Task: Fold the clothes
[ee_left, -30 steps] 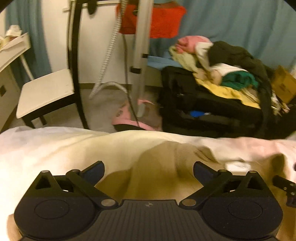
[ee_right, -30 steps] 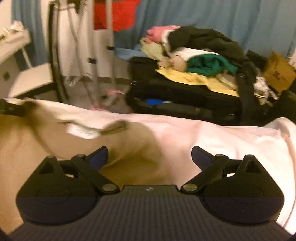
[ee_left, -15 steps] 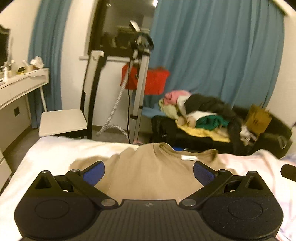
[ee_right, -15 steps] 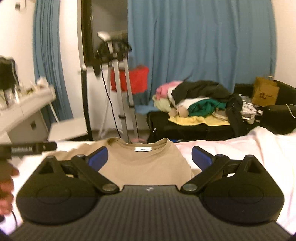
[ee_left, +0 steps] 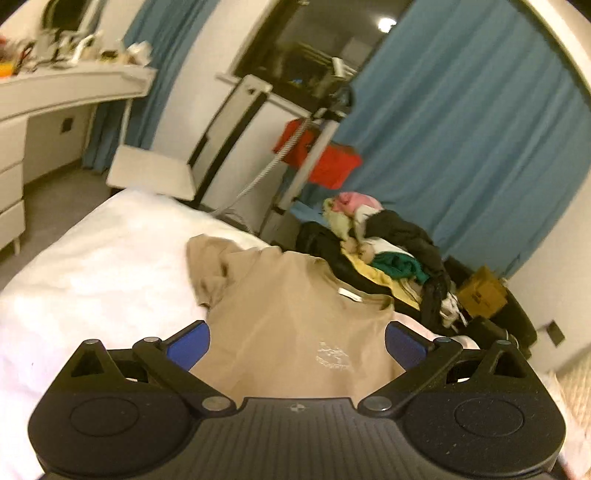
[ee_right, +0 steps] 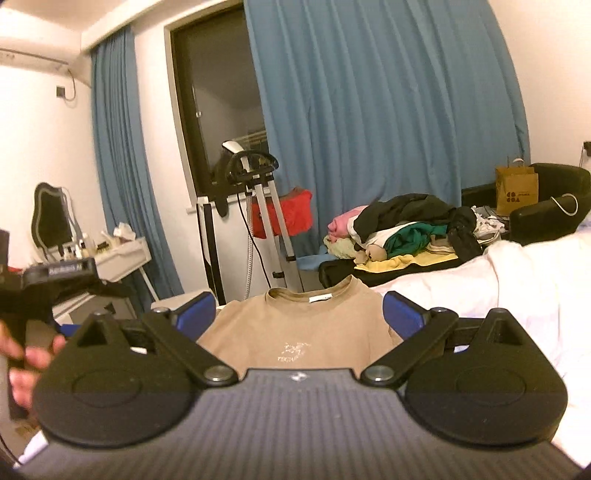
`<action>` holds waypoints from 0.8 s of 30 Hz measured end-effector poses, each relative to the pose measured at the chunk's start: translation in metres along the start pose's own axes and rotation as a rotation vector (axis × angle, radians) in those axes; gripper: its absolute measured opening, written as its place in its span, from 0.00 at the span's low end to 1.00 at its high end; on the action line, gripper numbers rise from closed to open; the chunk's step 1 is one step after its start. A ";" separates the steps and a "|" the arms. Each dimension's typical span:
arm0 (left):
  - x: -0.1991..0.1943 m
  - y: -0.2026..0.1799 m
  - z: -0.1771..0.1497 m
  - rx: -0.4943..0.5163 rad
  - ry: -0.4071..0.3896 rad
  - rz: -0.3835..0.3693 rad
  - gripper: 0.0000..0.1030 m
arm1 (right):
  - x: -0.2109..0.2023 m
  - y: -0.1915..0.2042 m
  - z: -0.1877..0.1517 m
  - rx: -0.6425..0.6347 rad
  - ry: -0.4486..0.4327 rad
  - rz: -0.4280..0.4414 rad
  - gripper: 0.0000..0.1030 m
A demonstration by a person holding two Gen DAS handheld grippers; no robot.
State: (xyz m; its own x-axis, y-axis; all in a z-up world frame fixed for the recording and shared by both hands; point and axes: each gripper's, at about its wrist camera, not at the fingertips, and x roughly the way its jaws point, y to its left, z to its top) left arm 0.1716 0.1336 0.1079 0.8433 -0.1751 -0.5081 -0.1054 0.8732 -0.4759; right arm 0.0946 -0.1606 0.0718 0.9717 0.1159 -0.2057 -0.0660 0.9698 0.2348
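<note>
Warm, dim indoor light; ceiling lamp reflected in dark window (ee_left: 386, 22). Motion blur left view, fisheye bending at edges.

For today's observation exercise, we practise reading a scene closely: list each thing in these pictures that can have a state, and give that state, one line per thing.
Left tongs: open, empty, above the shirt.
Right tongs: open, empty.
Tan T-shirt: spread front up on the bed, not yet folded, one sleeve crumpled.
White bed sheet: spread, wrinkled.
Clothes pile: heaped, unfolded.
Blue curtain: drawn.
Yellow paper bag: upright.
</note>
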 end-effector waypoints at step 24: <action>0.189 0.148 -0.025 -0.304 0.000 0.010 0.50 | 0.107 -0.081 -0.101 0.336 0.275 -0.033 0.96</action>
State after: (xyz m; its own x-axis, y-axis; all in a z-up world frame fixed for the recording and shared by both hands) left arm 0.3019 0.2190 -0.0763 0.8414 -0.1677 -0.5137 -0.2661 0.6988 -0.6640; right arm 0.1809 -0.2055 -0.0650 0.8725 0.1830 -0.4531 0.0859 0.8554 0.5108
